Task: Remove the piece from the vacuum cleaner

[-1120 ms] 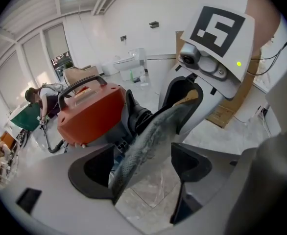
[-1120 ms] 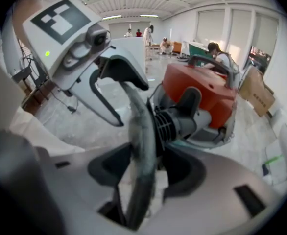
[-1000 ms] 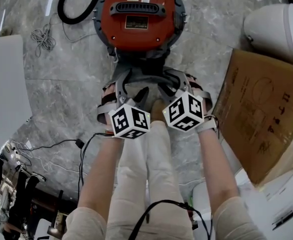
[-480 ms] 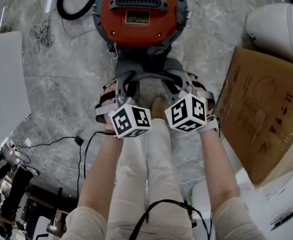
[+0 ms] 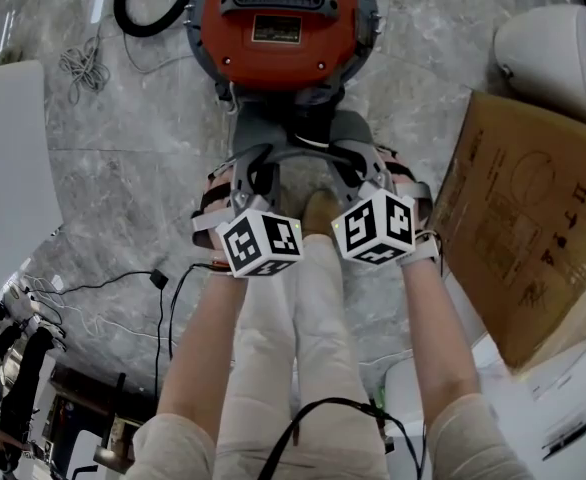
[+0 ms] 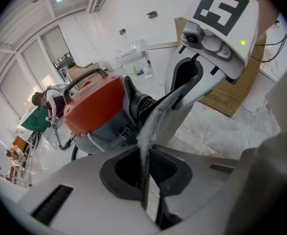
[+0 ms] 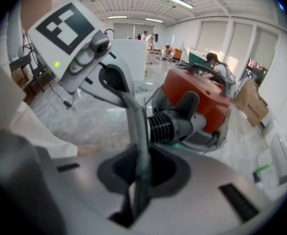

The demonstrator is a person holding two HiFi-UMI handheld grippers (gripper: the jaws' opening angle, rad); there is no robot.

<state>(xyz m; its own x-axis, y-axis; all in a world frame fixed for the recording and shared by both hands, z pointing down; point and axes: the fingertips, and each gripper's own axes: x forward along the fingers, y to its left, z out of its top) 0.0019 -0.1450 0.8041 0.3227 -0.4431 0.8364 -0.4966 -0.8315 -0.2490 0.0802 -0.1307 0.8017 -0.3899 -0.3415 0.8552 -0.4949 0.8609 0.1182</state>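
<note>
On the marble floor point(image 5: 103, 168), forearms point(image 5: 208, 338) angled down, left tool point(image 5: 245, 173) and right tool point(image 5: 358, 168) have just closed onto the thin grey band point(image 5: 295, 152) at the near side of the orange vacuum cleaner point(image 5: 278, 28).

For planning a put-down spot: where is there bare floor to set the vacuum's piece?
Bare marble floor: between white panel and vacuum cleaner, below the cable coil; and between vacuum cleaner and cardboard. Crowded around the grey piece.

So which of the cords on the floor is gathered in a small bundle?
The thin pale grey cord left of the red vacuum cleaner. The thick black hose above it makes one big loop; the thin black cable lower down runs loose.
</note>
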